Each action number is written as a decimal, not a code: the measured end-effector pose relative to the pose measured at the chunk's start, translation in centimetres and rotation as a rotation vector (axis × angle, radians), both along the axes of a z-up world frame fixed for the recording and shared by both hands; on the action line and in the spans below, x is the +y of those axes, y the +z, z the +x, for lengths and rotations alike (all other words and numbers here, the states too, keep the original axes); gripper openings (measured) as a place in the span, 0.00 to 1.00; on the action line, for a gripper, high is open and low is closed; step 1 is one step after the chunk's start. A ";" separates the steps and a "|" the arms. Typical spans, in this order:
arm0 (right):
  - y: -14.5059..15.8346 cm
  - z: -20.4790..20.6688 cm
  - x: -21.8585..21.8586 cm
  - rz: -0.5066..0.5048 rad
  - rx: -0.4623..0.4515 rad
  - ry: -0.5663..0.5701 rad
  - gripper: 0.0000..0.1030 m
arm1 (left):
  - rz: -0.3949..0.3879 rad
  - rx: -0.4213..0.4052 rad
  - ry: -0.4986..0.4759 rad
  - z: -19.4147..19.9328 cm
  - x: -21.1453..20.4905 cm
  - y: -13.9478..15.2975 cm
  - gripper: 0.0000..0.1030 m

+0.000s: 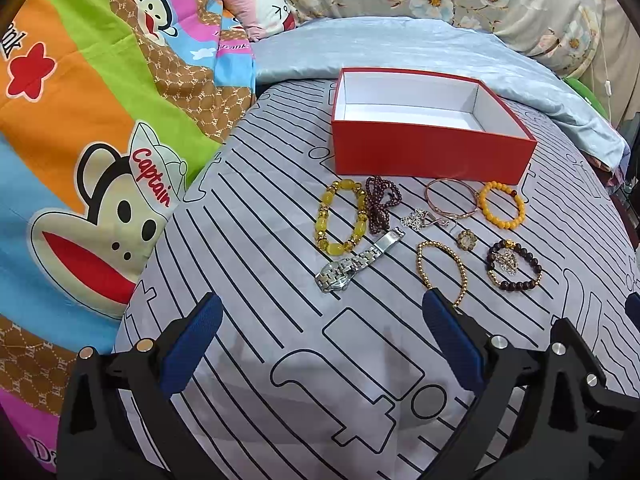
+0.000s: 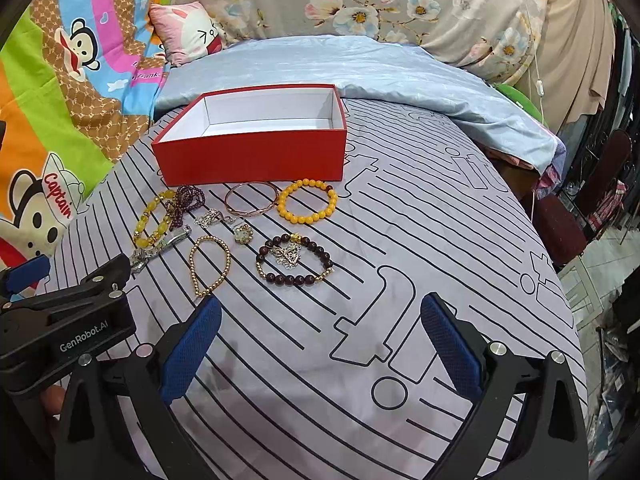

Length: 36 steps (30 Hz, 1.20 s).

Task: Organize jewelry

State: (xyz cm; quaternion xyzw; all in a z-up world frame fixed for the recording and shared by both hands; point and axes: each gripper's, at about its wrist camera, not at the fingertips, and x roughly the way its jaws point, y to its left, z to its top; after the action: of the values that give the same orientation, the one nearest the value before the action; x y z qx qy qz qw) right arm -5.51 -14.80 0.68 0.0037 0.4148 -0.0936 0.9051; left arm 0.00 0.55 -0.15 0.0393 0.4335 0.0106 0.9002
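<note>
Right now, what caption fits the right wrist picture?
Open right hand-held gripper faces bracelets before an empty red box.

I see a bed (image 1: 248, 208) under a grey, black-lined sheet. On it: open red box (image 1: 428, 156), with the jewelry just in front: yellow bead bracelet (image 1: 341, 216), dark red bead strand (image 1: 380, 204), silver watch (image 1: 356, 264), rose bangle (image 1: 452, 199), orange bead bracelet (image 1: 502, 205), gold bead chain (image 1: 444, 270), dark bead bracelet (image 1: 514, 266). Blue quilt (image 1: 400, 48) lies behind the box.

the right gripper (image 2: 320, 344) sits at the bottom of the frame, fingers (image 2: 190, 354) wide apart over the striped bed (image 2: 400, 240). left of centre, bracelets (image 2: 307, 207) and a watch (image 2: 160, 246) lie just below the open red box (image 2: 252, 156). the left gripper (image 2: 60, 304) shows at the left edge.
</note>
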 end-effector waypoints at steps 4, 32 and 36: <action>0.0 0.0 0.0 0.001 -0.001 0.000 0.95 | 0.004 -0.002 0.000 0.0 0.0 0.0 0.95; -0.5 0.0 0.0 0.009 0.006 -0.004 0.95 | 0.004 0.002 -0.002 -0.2 -0.1 -0.5 0.95; -0.5 0.0 -0.1 0.012 0.007 -0.005 0.95 | 0.002 0.005 -0.001 -0.1 0.0 -0.6 0.94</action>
State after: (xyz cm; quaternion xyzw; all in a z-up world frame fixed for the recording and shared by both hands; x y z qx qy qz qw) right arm -5.49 -14.88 0.18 0.0100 0.4185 -0.0933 0.9034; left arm -0.14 0.54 -0.73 0.0406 0.4356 0.0105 0.8992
